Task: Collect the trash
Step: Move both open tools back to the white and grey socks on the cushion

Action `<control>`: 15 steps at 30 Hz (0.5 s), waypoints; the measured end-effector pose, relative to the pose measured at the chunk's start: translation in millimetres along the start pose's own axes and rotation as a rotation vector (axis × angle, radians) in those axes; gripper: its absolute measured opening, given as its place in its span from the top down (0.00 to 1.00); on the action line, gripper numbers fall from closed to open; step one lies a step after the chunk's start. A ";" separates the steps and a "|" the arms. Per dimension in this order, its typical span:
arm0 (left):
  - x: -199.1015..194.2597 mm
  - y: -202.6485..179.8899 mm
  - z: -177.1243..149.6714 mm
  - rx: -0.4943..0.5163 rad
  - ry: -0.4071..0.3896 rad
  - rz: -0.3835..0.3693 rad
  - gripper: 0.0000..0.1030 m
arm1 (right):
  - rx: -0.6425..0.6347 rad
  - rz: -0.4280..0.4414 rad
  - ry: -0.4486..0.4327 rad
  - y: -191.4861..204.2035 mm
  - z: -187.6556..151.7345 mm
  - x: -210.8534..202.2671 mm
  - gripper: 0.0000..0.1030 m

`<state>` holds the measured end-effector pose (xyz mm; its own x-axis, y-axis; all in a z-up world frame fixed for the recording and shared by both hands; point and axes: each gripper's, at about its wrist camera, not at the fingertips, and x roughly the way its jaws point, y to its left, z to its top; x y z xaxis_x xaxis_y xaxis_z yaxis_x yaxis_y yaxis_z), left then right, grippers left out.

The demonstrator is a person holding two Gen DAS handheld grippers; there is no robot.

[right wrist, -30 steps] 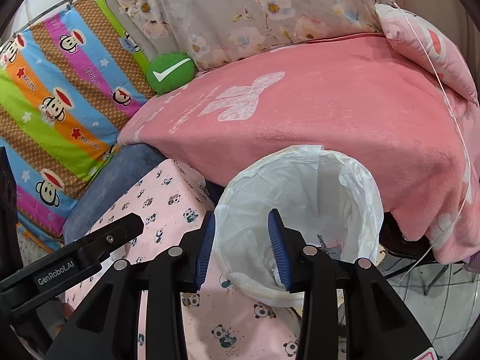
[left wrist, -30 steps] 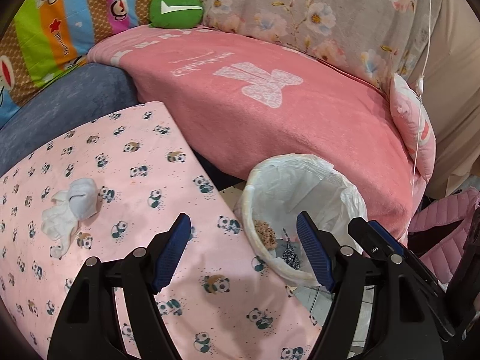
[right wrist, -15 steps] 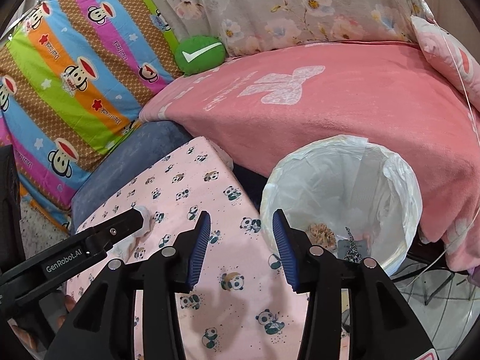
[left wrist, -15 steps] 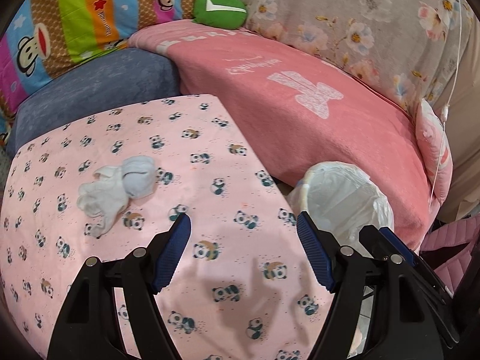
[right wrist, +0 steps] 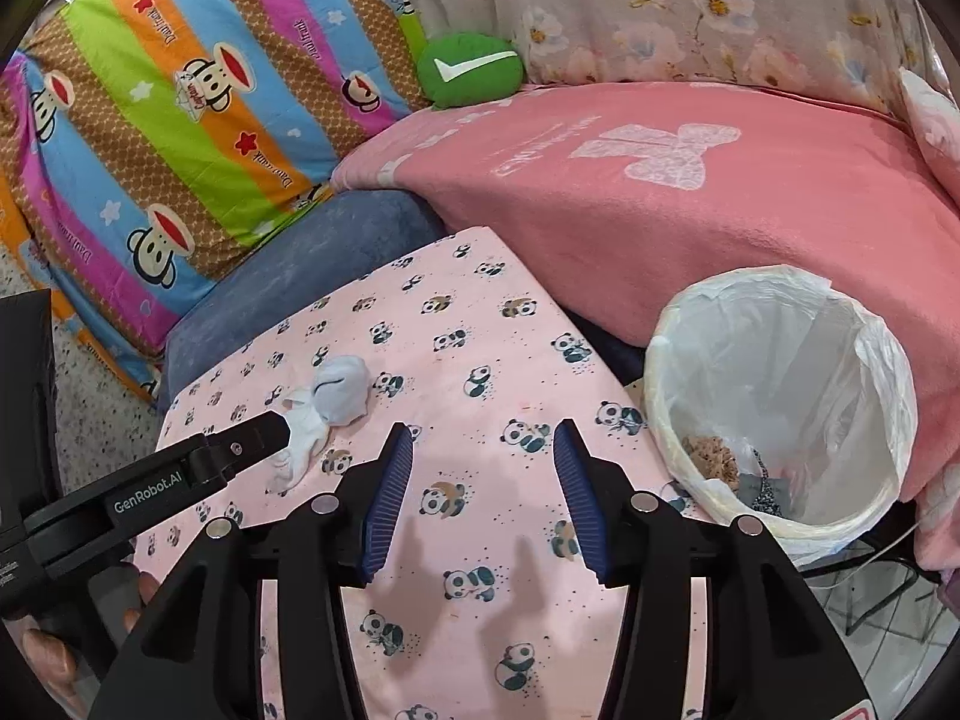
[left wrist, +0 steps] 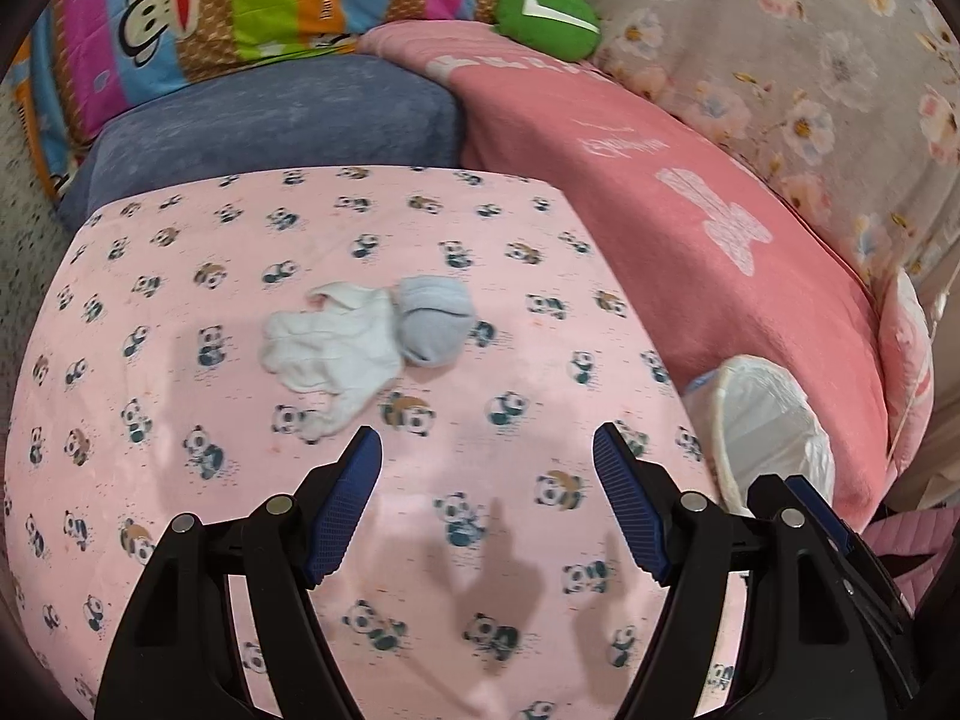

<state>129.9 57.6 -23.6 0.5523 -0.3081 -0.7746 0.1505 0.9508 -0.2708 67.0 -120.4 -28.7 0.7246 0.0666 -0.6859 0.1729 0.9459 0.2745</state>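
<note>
Toward the far-left part of the panda-print surface (left wrist: 180, 540) lies the crumpled white and grey tissue wad (left wrist: 366, 339), ahead of the left tongs (left wrist: 487, 498), which gape wide and empty. The right tongs (right wrist: 483, 495), empty too, have just been opening. Off the surface's right edge stands the lined bin (right wrist: 660, 420). Likely step: reaching for the wad; next, close on it.

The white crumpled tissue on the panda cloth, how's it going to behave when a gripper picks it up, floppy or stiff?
Probably floppy: the white tissue lies crumpled with a loose tail trailing toward the left gripper, so part may dangle. It looks light and should lift easily. The pale blue wad touches it and might drag along.
</note>
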 end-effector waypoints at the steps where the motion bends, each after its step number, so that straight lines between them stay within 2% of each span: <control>1: 0.1 6.2 0.3 -0.008 -0.001 0.007 0.32 | -0.013 0.005 0.009 6.9 -0.6 4.2 0.51; 9: 11.5 60.8 8.6 -0.079 0.018 0.060 0.31 | -0.074 0.020 0.051 43.4 -1.7 32.7 0.50; 15: 28.2 97.1 19.2 -0.130 0.049 0.068 0.31 | -0.114 0.045 0.094 75.0 -0.3 68.0 0.49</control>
<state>175.8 141.9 -60.8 0.5168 -0.2472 -0.8196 0.0048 0.9582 -0.2860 129.0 -44.8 -55.0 0.6631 0.1343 -0.7364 0.0608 0.9709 0.2318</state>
